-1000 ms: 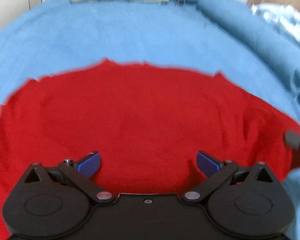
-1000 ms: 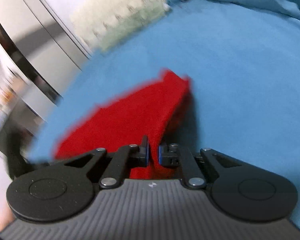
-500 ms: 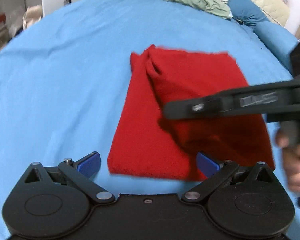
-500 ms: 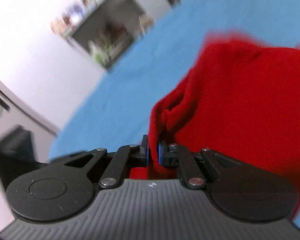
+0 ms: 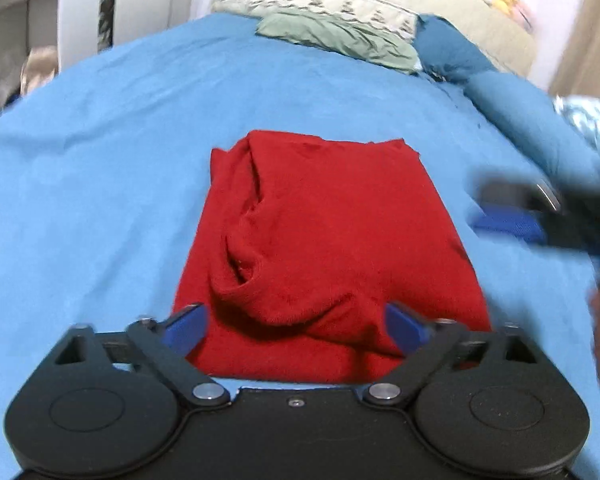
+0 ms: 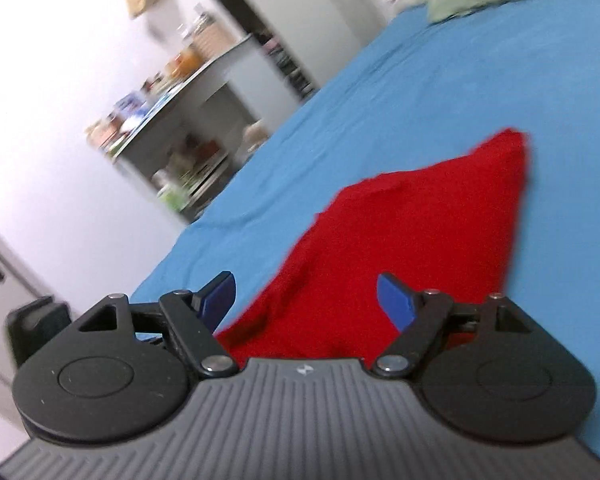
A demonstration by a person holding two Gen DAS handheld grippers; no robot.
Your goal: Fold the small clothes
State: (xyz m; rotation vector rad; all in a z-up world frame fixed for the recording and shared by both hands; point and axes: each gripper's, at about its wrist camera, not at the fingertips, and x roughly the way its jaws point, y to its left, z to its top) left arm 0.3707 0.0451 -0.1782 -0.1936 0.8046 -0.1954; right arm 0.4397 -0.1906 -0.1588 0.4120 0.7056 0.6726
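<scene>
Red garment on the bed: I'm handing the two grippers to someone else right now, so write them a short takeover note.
Left gripper: open, nothing held, jaws have just been closing a little, over the near edge of the red garment.
Right gripper: jaws have just been opening, cloth released, nothing between the pads; it sits off the garment's right side.
Garment: lying on the blue bedsheet, folded to a rough rectangle, lumpy along its left side.
Done: one fold laid over.
Left: smooth the bunched side, probably fold again.
</scene>
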